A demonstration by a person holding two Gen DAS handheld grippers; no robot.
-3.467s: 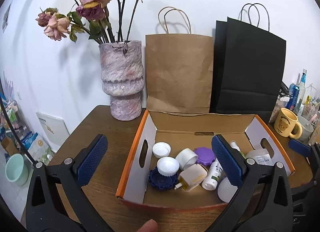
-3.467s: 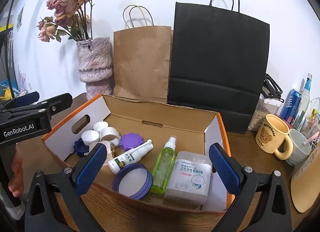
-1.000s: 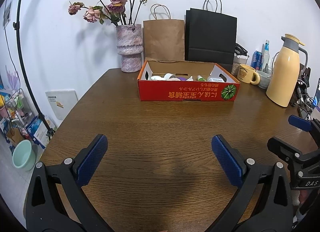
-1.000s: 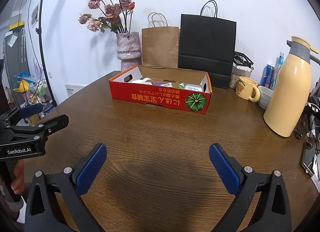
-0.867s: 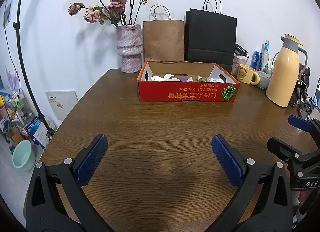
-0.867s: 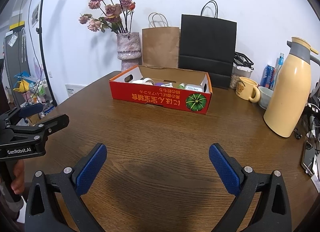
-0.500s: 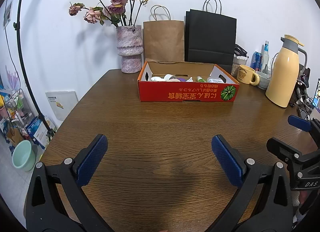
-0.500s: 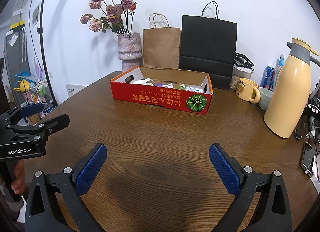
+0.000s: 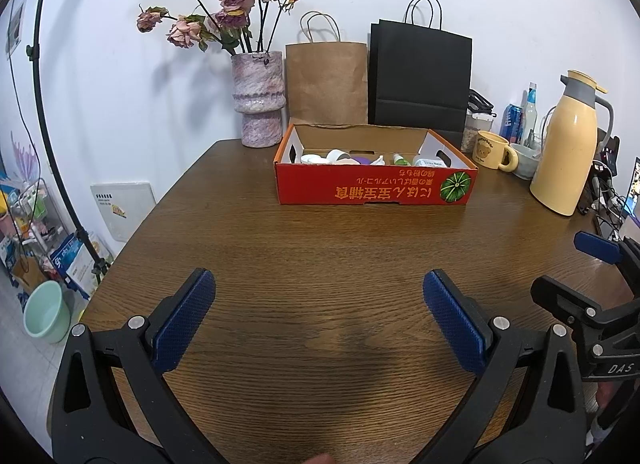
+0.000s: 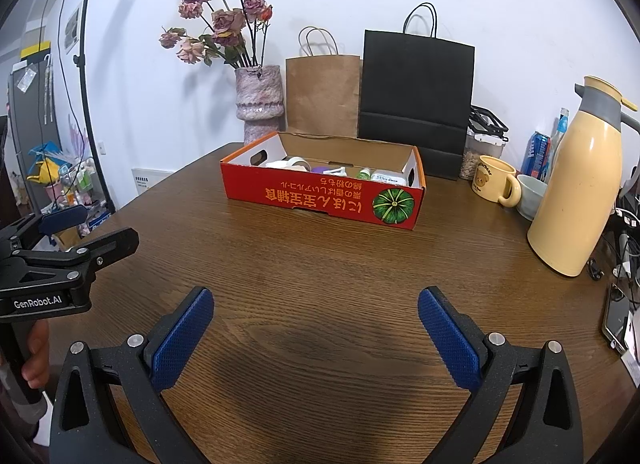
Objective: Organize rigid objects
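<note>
— Red cardboard box at the far middle of the wooden table, holding small bottles and lids, only their tops showing above the front wall. And the tongs?

— Left gripper spread wide, blue pads far apart, holding nothing, hovering over bare wood well short of the box. Right gripper likewise wide open, empty, touching nothing.

— Around the box?

— Behind it: pink vase of dried roses, brown paper bag, black paper bag. To its right: yellow bear mug, pale bowl, tall yellow thermos, cans and bottles near the wall.

— Anything in the way?

— Only open tabletop between pads and box.
</note>
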